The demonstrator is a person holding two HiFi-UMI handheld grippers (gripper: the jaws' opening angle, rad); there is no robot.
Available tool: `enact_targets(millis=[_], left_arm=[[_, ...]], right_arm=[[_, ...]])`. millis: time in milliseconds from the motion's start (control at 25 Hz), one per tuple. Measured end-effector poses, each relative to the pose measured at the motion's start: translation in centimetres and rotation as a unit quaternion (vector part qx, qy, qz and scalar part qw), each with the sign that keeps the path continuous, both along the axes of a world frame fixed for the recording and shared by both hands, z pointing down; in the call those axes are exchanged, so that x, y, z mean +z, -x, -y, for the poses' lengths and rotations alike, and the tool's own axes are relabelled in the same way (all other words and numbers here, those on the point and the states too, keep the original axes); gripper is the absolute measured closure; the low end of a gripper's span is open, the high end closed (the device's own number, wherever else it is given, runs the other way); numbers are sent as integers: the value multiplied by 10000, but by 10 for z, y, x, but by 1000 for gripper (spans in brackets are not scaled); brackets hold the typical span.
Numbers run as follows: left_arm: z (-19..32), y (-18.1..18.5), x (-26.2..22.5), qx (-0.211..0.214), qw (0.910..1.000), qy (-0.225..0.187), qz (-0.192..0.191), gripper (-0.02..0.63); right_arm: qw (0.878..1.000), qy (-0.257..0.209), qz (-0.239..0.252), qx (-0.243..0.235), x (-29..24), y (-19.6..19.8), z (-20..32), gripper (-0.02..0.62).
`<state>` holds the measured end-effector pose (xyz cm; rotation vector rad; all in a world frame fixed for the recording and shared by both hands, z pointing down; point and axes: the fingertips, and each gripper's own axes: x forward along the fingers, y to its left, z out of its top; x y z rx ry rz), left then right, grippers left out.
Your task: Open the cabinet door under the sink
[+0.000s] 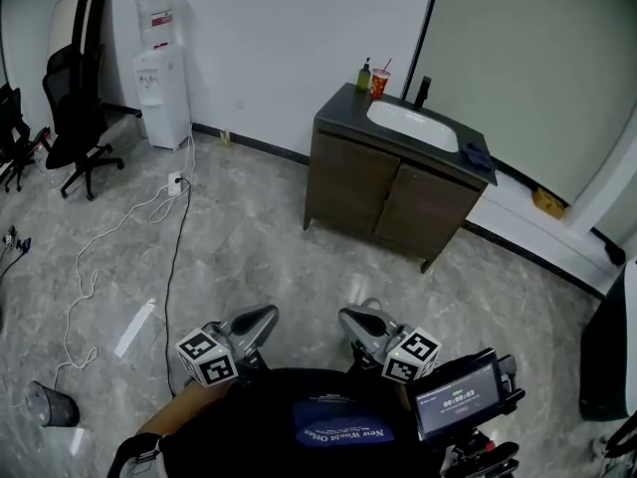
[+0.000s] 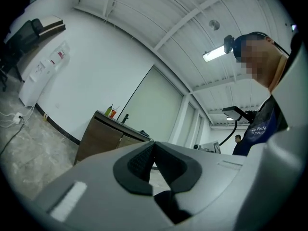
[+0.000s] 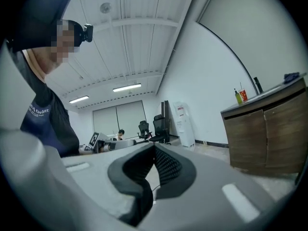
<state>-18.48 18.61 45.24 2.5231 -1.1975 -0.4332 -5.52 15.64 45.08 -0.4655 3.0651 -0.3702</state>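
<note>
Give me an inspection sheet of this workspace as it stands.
Surface: glossy grey floor.
Job's things: cabinet with both doors shut, sink on top.
Clutter: bottle, cup and dark cloth on the countertop.
Grippers: left gripper and right gripper shut, empty, well short of the cabinet.
Cables: white cable and black cable trail across the floor.
Surroundings: water dispenser, office chair, bin.

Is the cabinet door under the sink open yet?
Shut. Both cabinet doors sit flush with the front under the sink; no interior shows.
</note>
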Motion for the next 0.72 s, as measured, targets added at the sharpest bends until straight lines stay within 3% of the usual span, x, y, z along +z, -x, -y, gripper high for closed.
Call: enact_targets(millis=[80, 200, 480, 720], left_arm=[[11, -14, 7, 149, 9998, 82, -90, 600], [27, -40, 9, 435, 9990, 59, 62, 600], [58, -75, 10, 509, 9987, 67, 74, 601], [100, -137, 8, 958, 9953, 103, 87, 600]], right_arm=[[10000, 36, -52, 14, 5, -6, 6, 594], [9998, 21, 33, 180, 4, -25, 26, 594], [9996, -2, 45, 282, -1, -62, 52, 594], [9974, -87, 172, 691, -6, -123, 88, 594]])
